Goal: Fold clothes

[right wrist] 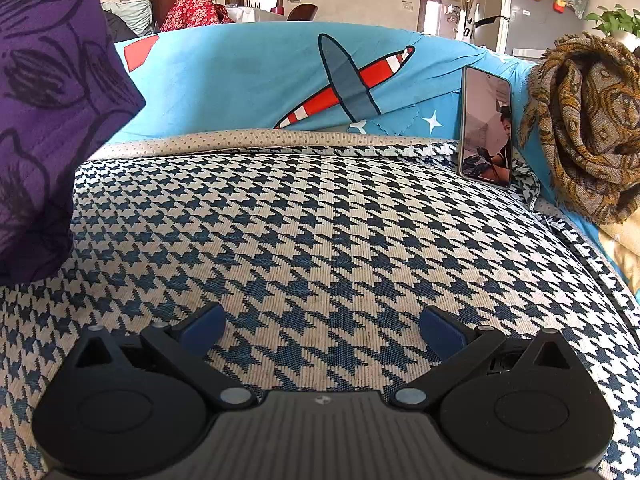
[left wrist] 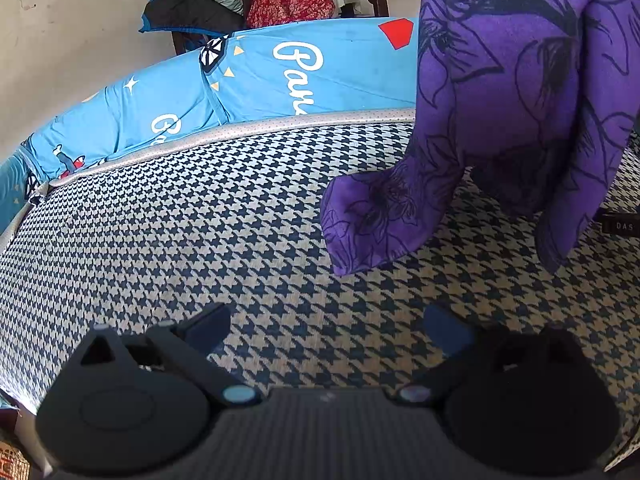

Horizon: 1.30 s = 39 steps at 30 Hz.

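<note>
right tool [right wrist: 322,330] spread wide over houndstooth cushion [right wrist: 320,220], purple garment [right wrist: 52,120] at left

Purple garments: one, a purple cloth [left wrist: 520,100] printed with dark line-drawn flowers, its lower edge touching the houndstooth cushion [left wrist: 200,220].
Houndstooth cushions: one, navy and cream, the landmark for all other places.
Grippers: two, the left gripper [left wrist: 326,326] and the right gripper [right wrist: 322,326], each above the near edge of the cushion with its two fingers spread wide and nothing between them.
Blue printed covers: one, a sky-blue cover [right wrist: 248,84] with an aeroplane picture, behind the cushion.
Phones: one phone [right wrist: 486,126], standing upright at the cushion's far right corner.
Brown patterned throws: one, a bundled throw [right wrist: 588,120], right of the cushion.
</note>
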### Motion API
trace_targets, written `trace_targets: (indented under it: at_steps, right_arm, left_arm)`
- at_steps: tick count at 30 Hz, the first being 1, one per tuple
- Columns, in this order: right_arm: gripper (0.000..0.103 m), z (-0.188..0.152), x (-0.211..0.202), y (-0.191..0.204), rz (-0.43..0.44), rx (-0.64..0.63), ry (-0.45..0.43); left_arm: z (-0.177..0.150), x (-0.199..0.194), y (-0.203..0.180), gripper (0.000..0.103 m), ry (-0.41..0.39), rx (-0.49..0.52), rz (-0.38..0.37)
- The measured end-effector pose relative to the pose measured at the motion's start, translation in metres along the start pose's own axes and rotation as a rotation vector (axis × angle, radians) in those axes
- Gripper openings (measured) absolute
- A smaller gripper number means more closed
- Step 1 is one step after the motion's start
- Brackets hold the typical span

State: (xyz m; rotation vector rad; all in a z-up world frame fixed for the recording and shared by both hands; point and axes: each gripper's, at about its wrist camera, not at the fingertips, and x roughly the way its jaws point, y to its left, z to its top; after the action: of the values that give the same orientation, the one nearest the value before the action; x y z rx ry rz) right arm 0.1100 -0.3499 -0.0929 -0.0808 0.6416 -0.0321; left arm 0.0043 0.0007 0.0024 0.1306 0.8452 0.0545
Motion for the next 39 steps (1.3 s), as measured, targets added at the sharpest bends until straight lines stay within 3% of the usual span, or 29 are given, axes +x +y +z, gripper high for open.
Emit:
trace_targets:
  at_steps: [39]
  right_arm:
    - [0.103,0.0013,-0.0010,0.0002,0.000,0.000,0.001]
  left_arm:
    - [-0.0062,0.0101,-0.0010,0.103,0.052,-0.010,-0.005]
